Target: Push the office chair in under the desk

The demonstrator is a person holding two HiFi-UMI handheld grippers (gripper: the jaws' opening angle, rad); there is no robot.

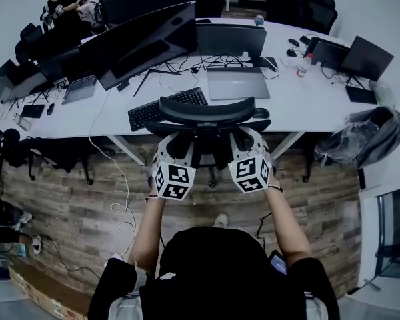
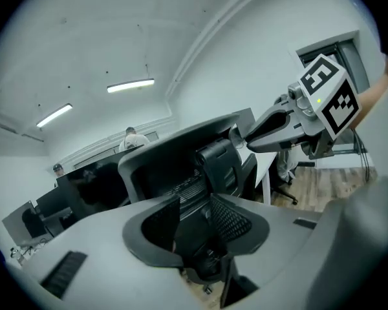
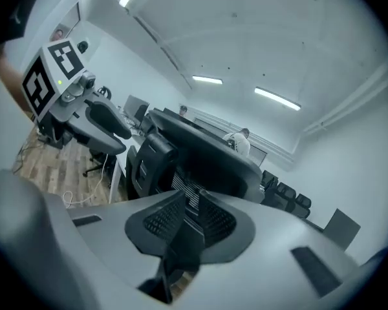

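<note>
The office chair (image 1: 207,115) stands at the near edge of the desk (image 1: 300,105), seat partly under; left gripper (image 2: 193,221) and right gripper (image 3: 184,219) each clench its back frame; stiff, weighty, likely free-rolling; push evenly.

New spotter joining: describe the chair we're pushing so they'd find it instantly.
Find the long white desk crowded with monitors. At its near edge, before the black keyboard and closed laptop, stands the black office chair. Only it sits between the left gripper and right gripper.
</note>
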